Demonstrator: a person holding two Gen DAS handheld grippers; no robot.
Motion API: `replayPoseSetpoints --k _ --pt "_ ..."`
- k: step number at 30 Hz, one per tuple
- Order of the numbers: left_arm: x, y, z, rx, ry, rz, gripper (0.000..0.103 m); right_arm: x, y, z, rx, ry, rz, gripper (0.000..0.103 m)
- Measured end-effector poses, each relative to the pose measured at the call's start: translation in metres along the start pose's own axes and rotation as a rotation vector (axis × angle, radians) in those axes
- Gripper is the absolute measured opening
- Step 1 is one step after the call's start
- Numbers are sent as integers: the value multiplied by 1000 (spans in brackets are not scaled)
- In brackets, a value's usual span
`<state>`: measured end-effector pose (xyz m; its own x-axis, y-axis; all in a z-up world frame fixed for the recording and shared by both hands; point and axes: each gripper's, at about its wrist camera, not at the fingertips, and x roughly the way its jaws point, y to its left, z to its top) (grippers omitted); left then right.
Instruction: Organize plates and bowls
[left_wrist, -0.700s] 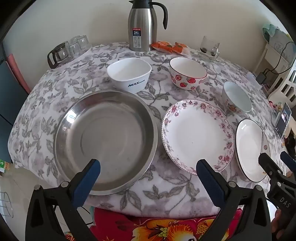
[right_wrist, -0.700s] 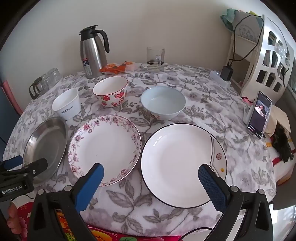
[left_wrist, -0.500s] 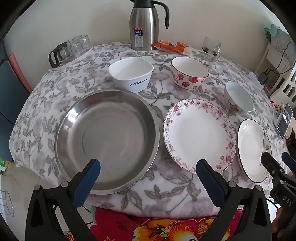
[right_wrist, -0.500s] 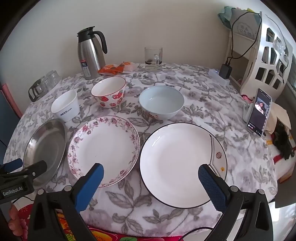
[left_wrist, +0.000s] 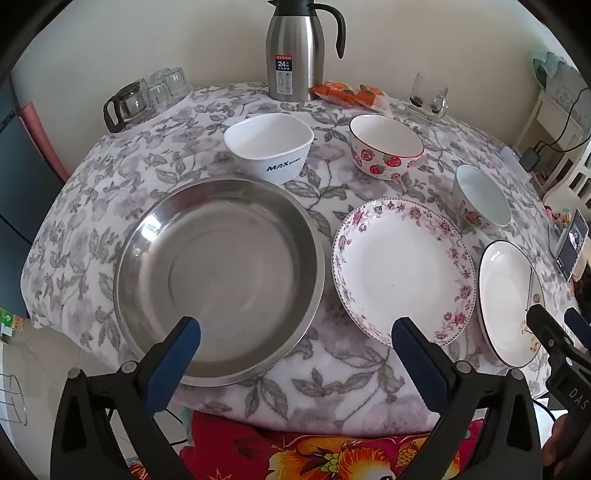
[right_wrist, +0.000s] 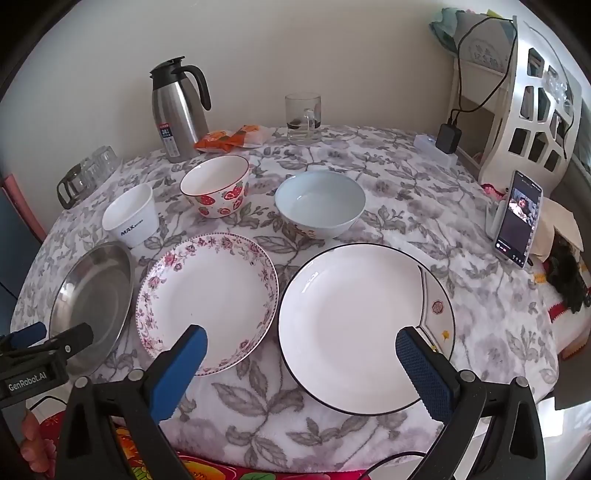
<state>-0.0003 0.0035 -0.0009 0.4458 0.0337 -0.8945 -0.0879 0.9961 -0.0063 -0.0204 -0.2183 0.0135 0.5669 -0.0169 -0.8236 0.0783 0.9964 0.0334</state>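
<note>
On the flowered cloth lie a steel dish (left_wrist: 218, 273) (right_wrist: 92, 295), a flower-rimmed plate (left_wrist: 402, 269) (right_wrist: 210, 299) and a black-rimmed white plate (left_wrist: 506, 299) (right_wrist: 354, 325). Behind them stand a white MAX bowl (left_wrist: 269, 146) (right_wrist: 129, 214), a strawberry bowl (left_wrist: 384, 146) (right_wrist: 216, 184) and a pale blue bowl (left_wrist: 480, 195) (right_wrist: 319, 203). My left gripper (left_wrist: 293, 341) hovers open above the table's near edge, between steel dish and flowered plate. My right gripper (right_wrist: 301, 349) hangs open over the near rim of the black-rimmed plate. Nothing is between either pair of fingers.
A steel thermos jug (left_wrist: 295, 48) (right_wrist: 177, 110), orange snack packets (left_wrist: 347, 92), a glass mug (right_wrist: 303, 118) and upturned glasses (left_wrist: 147, 96) stand along the back. A phone (right_wrist: 517, 218) leans at the right edge beside a white rack (right_wrist: 528, 107). A red flowered cloth (left_wrist: 332, 454) hangs below the near edge.
Both views have tilted a little, so the dishes sit slightly lower in frame. Both grippers stay wide open and no dish has moved.
</note>
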Motion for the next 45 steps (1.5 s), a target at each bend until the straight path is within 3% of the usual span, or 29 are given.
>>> replayPoseSetpoints --k 45 --pt "3 4 -1 -17 10 5 103 4 -2 -1 4 6 8 103"
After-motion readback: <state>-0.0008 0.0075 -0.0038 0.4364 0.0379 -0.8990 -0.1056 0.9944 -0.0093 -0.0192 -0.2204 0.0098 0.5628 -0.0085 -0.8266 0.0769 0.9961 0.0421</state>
